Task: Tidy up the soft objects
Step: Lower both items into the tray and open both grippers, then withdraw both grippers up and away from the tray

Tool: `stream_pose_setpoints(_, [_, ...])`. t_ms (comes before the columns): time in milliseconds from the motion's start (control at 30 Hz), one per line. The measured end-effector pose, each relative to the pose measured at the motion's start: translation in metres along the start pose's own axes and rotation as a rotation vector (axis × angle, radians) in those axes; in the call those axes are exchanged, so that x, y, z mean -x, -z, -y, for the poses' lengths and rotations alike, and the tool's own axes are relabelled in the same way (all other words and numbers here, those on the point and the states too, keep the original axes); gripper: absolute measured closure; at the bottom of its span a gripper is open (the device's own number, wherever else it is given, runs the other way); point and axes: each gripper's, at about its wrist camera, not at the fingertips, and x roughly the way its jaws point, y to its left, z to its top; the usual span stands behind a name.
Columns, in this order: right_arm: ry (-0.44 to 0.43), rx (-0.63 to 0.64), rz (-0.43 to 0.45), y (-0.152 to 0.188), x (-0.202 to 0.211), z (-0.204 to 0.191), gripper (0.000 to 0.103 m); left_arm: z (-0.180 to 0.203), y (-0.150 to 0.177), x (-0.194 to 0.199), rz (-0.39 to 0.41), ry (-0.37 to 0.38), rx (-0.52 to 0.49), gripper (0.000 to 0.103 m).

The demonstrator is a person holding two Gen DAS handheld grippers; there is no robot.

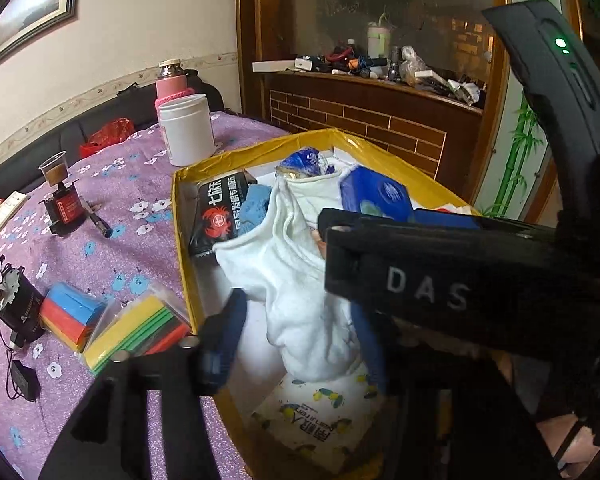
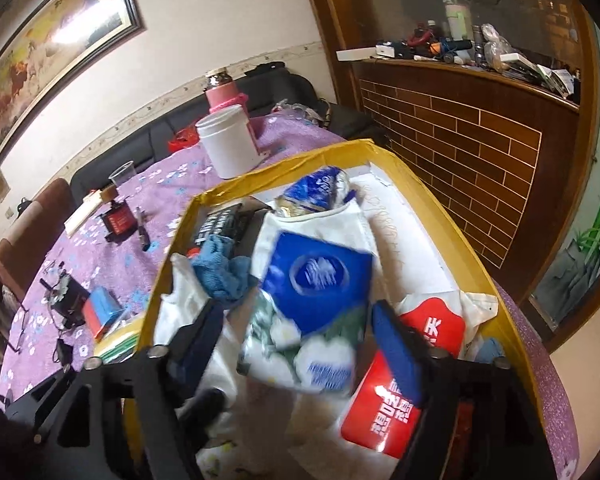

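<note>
My left gripper (image 1: 296, 340) has its fingers spread to either side of a white cloth (image 1: 300, 280); whether the pads press it I cannot tell. The cloth is bunched, its long axis running from between the fingers up and away toward the far wall of the box (image 1: 260, 150). My right gripper (image 2: 300, 340) also has its fingers spread, flanking a blue-and-white tissue pack (image 2: 312, 304) without visibly pressing it. The pack's long axis runs away from me, blue end pointing to the far wall and white end toward my fingers; it is tilted and motion-blurred.

The yellow-rimmed box sits on a purple floral tablecloth (image 1: 100, 184) and holds soft goods: the white cloth, the tissue pack, a blue towel (image 2: 220, 272) just left of the pack, a black packet with a red crab mark (image 1: 220, 212) at the far left corner, a crumpled blue-and-white wrapper (image 2: 316, 188) at the far end, red packets (image 2: 384, 412) near the right wall, and a lemon-print tissue pack (image 1: 320, 420) under the cloth at the near end.

Outside the box, to its left, lie coloured sponge stacks (image 1: 112, 320); a white jar (image 1: 186, 128) stands beyond the far corner.
</note>
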Motion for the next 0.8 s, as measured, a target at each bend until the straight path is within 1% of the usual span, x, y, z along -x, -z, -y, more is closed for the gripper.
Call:
stream_pose_setpoints(67, [-0.004,0.007,0.025,-0.001,0.010,-0.002,0.020,0.001,0.000,0.004,0.017,0.004,-0.001,0.037])
stream_pose_setpoints(133, [0.002,0.009,0.052,-0.003,0.021,-0.003,0.018,0.003,0.000,0.010,0.036,0.013,-0.004,0.019])
stream_pose_setpoints(167, [0.008,0.010,0.067,-0.003,0.027,-0.003,0.014,0.004,0.000,0.013,0.046,0.019,-0.002,0.016])
stream_pose_setpoints(200, [0.014,0.010,0.079,-0.003,0.032,-0.002,0.010,0.005,0.000,0.018,0.061,0.030,-0.003,0.016])
stream_pose_setpoints(267, [0.033,0.000,0.111,-0.003,0.044,0.000,0.010,0.010,-0.001,0.028,0.087,0.026,-0.023,0.016])
stream_pose_setpoints(300, [0.039,-0.012,0.120,-0.003,0.049,0.002,0.009,0.013,0.000,0.031,0.094,0.020,-0.033,0.014])
stream_pose_setpoints(333, [0.040,-0.029,0.128,-0.003,0.054,0.005,0.009,0.015,0.000,0.035,0.100,0.015,-0.043,0.010])
stream_pose_setpoints(367, [0.038,-0.046,0.138,-0.002,0.059,0.008,0.009,0.017,0.001,0.039,0.103,0.012,-0.051,0.008])
stream_pose_setpoints(500, [0.050,-0.076,0.159,0.003,0.074,0.014,0.009,0.025,0.008,0.055,0.104,0.006,-0.084,0.007])
stream_pose_setpoints(600, [0.065,-0.087,0.160,0.013,0.082,0.014,0.009,0.024,0.017,0.069,0.105,0.008,-0.088,0.006])
stream_pose_setpoints(667, [0.088,-0.080,0.179,0.025,0.089,0.012,0.009,0.020,0.025,0.079,0.106,0.020,-0.080,0.004])
stream_pose_setpoints(767, [0.122,-0.087,0.205,0.044,0.097,0.008,0.008,0.010,0.040,0.094,0.128,0.025,-0.069,0.003])
stream_pose_setpoints(800, [0.141,-0.089,0.214,0.052,0.099,0.006,0.008,0.006,0.046,0.100,0.143,0.019,-0.068,0.000])
